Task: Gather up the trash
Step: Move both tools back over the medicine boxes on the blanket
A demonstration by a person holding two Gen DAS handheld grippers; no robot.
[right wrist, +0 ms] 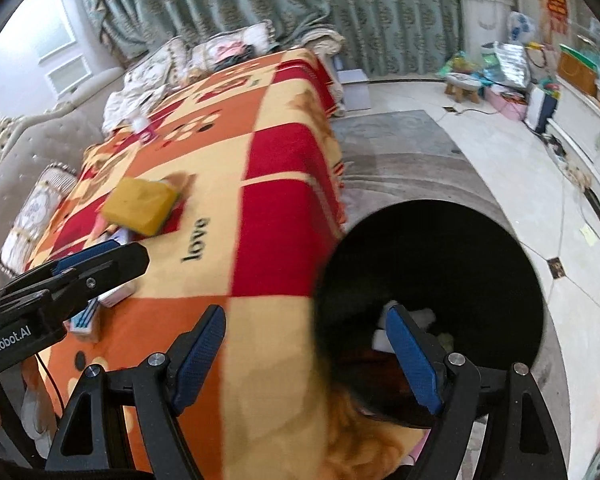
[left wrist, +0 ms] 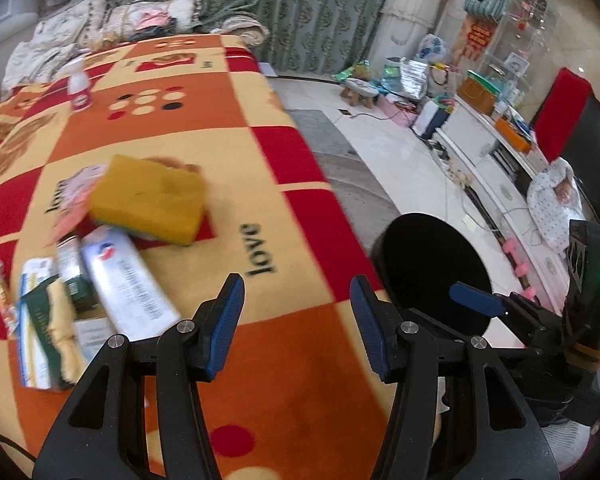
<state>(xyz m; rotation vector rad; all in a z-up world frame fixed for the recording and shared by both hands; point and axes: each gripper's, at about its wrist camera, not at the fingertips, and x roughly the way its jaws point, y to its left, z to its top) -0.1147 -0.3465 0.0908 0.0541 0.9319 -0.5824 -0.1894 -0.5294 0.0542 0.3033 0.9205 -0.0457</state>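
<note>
**Both jaws released over blanket-covered table; trash pile left, bin right**

My left gripper point(left wrist: 296, 320) hangs over the checked blanket point(left wrist: 260, 208) with jaws spread wide and nothing between the blue pads. My right gripper point(right wrist: 306, 354) is likewise released and empty; one finger sits over the blanket edge, the other over the mouth of the black bin point(right wrist: 500, 240).

Bin: round, black, standing on the floor just beside the table's right edge. From the right wrist view, a few pale crumpled scraps point(right wrist: 424, 316) lie inside it; detail too dark to resolve.

Trash on the table: a loose pile at the left of the left wrist view. A yellow sponge point(left wrist: 150, 198) with a green underside rests tilted on top of the far end of the pile. Beneath and nearer me: a white flat packet point(left wrist: 130, 282) with a red-and-blue mark and small print too blurred to read, a green box point(left wrist: 74, 276), a white-and-blue carton point(left wrist: 34, 320), and a pink wrapper point(left wrist: 78, 188). Print on all of these is motion-blurred.

Legible writing: "love" point(left wrist: 262, 250) is woven in black into the blanket, near the sponge. In the right wrist view "GenRobot.AI" point(right wrist: 6, 344) reads in white on the left gripper's body.

A small white bottle point(left wrist: 79, 90) with a pink label stands far back on the blanket, well apart from the pile.
</note>
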